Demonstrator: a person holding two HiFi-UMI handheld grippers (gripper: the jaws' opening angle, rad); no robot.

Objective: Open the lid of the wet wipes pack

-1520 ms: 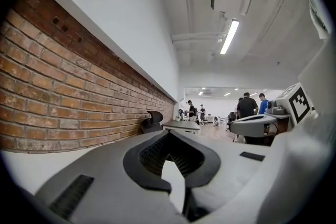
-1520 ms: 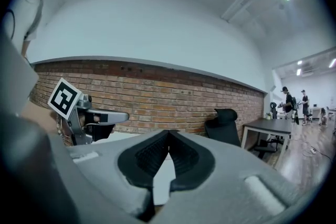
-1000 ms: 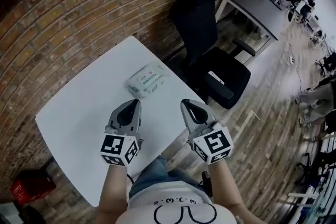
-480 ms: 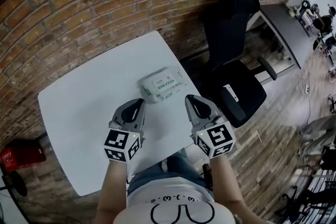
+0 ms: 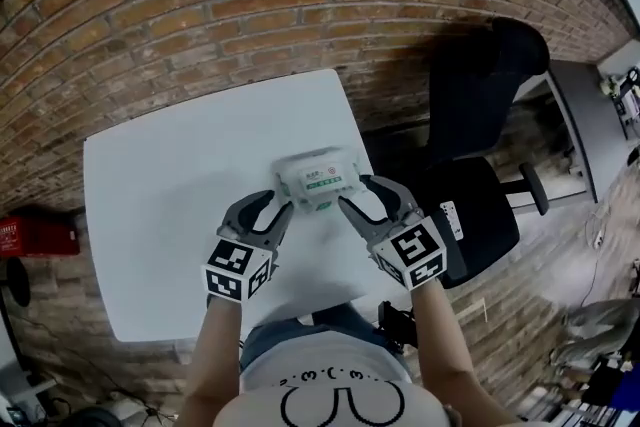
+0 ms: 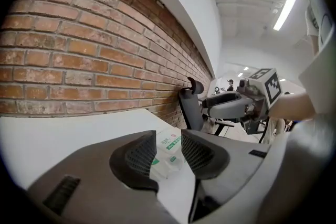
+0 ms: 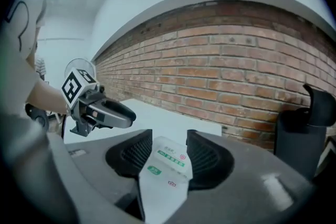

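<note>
1. The left gripper (image 5: 268, 212) sits low in the middle of the head view. Its jaws are opening and grip nothing. The pack shows in the gap, just past the tips.
2. The right gripper (image 5: 365, 197) is just to the right of it. Its jaws are opening too, and they are empty, with the pack ahead in the gap.
3. The pack (image 5: 295, 173) lies flat on the table (image 5: 170, 185), mid-frame, near the table's right edge. Its lid (image 5: 323, 181) looks shut.
4. I think one gripper should pinch an end of the pack and hold it down. The other should hook the lid's lip with a jaw tip and lift slowly.
5. The pack looks soft and light, so it may rise with the lid or slide off the edge.
6. Behind it is a brick wall (image 5: 300, 5). A chair (image 5: 480, 115) stands at the right.
</note>
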